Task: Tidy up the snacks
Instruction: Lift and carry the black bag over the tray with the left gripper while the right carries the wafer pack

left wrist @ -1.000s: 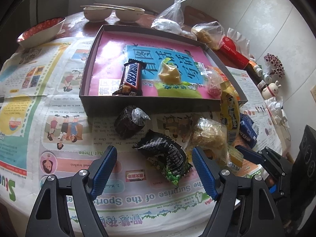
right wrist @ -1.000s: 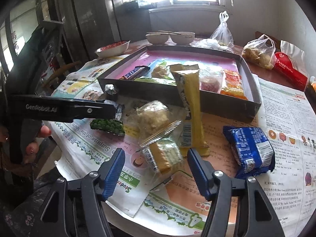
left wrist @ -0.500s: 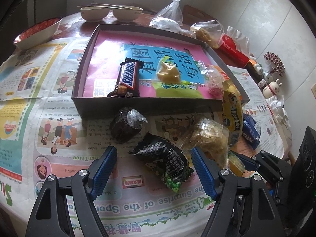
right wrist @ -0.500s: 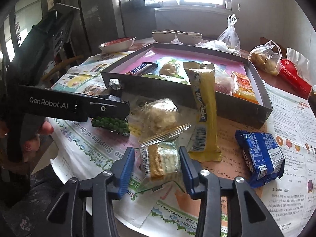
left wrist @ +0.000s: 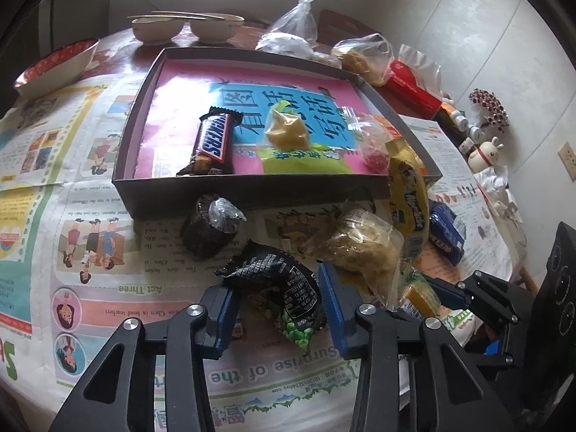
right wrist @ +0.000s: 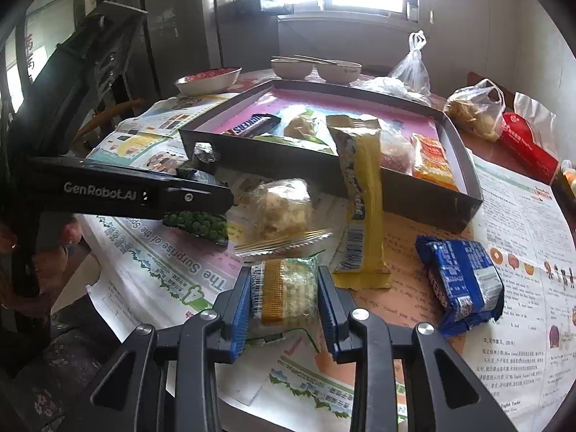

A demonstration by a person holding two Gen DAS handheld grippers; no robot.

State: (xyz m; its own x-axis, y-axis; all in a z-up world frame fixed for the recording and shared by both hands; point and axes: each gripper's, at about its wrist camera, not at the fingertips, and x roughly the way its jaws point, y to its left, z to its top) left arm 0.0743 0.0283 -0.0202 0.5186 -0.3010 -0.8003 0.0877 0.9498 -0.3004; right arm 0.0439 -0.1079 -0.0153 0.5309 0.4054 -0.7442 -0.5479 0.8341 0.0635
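Note:
A black green-pea packet (left wrist: 277,280) lies on the newspaper, and my left gripper (left wrist: 277,286) is closing on it, its blue pads touching both sides. In the right wrist view my right gripper (right wrist: 283,277) is closing on a clear cracker packet (right wrist: 284,288), pads against its sides. The grey box (left wrist: 252,190) behind them holds a Snickers bar (left wrist: 214,140), a yellow sweet and other packets. A wrapped chocolate cake (left wrist: 210,230), a clear pastry bag (left wrist: 360,244) and a blue packet (right wrist: 460,277) lie in front of it. A long yellow packet (right wrist: 363,208) leans on its wall.
Newspaper (left wrist: 108,288) covers the round table. Two bowls with chopsticks (left wrist: 187,27) and a red-patterned bowl (left wrist: 54,68) stand at the back. Plastic bags (left wrist: 298,32), a red packet (left wrist: 414,86) and a rabbit figure (left wrist: 484,153) sit at the right. The table edge is near.
Both grippers have closed from wide open onto their packets, the left on the pea packet, the right on the cracker packet. Neither hand has shifted much.

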